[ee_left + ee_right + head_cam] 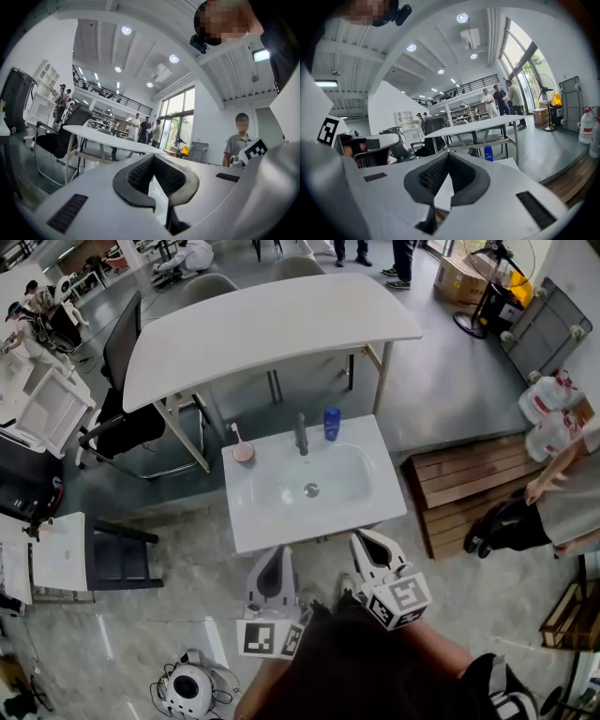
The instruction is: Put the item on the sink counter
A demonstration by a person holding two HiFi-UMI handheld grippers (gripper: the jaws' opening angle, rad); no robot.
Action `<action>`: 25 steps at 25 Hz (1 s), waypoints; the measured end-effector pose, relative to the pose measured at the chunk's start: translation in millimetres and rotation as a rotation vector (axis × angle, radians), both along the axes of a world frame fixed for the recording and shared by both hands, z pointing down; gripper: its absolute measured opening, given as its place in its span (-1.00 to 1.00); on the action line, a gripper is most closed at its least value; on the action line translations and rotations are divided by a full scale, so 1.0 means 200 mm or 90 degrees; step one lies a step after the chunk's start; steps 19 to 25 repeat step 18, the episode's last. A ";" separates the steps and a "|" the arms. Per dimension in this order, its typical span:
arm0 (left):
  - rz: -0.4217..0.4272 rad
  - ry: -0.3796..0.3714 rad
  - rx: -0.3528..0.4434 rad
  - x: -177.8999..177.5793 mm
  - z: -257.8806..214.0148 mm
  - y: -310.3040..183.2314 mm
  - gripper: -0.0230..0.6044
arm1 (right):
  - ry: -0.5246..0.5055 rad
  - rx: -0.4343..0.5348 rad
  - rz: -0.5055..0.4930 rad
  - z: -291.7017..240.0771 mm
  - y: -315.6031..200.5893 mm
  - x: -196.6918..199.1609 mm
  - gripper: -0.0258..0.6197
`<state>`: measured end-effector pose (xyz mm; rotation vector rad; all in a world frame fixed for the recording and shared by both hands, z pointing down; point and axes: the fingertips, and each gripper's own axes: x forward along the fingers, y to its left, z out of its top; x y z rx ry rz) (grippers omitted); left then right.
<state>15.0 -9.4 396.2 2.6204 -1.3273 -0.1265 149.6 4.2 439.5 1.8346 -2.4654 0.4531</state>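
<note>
Blue bottle [332, 423] well beyond right tongs [367, 538]

glossy white sink counter [272, 526], metal tap [301, 434], matt wooden bench [469, 479]

Sink surface [246, 521]: blue bottle [332, 423] right of faucet [301, 435], pink brush [243, 450] back-left. Left gripper [277, 554], right gripper [364, 540] near front edge.
</note>
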 end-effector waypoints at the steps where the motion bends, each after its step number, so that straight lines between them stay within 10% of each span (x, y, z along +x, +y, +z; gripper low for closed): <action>1: 0.000 -0.001 0.000 0.01 0.00 0.01 -0.88 | -0.002 0.001 -0.001 0.00 0.01 0.01 -0.89; 25: 0.011 -0.004 0.005 0.12 -0.01 0.02 -0.88 | -0.017 0.007 0.007 -0.03 0.03 0.10 -0.89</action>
